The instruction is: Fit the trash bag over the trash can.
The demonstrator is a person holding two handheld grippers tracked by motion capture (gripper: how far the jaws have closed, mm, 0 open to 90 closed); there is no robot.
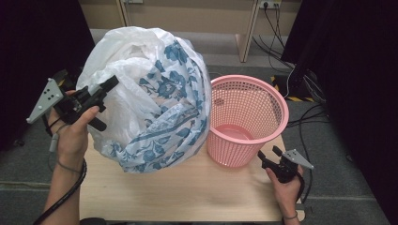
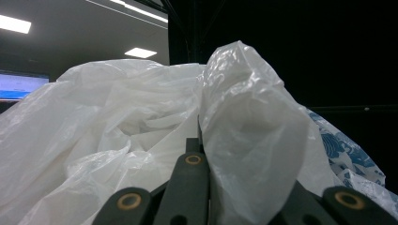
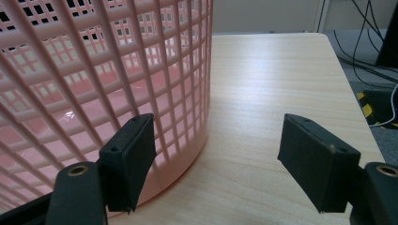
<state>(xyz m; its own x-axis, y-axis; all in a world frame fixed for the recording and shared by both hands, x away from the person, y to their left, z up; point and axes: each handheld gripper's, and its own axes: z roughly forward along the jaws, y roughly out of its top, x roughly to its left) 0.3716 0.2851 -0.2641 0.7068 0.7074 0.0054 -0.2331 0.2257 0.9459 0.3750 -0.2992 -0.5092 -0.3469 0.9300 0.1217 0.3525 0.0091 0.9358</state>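
left gripper [image 1: 104, 90]: black body, two long black jaws, a grey three-cornered plate [image 1: 44, 99] with small dark holes on top
left gripper jaws, close up: matt black arms, each with a brass-ringed screw hole near its base
left cable [image 1: 61, 194]: thick, black, running along the forearm
left wrist: a thin dark band [image 1: 69, 166] around it, forearm bare with no sleeve
right gripper [image 1: 268, 153]: black, smaller in the high view, with its own grey three-cornered plate [image 1: 297, 159]
right gripper pads [image 3: 129, 159]: flat black rectangular blocks with small screw holes, on arms with brass-ringed holes
right cable [image 1: 302, 185]: black, looping by the wrist
right wrist: a thin band [image 1: 290, 217]
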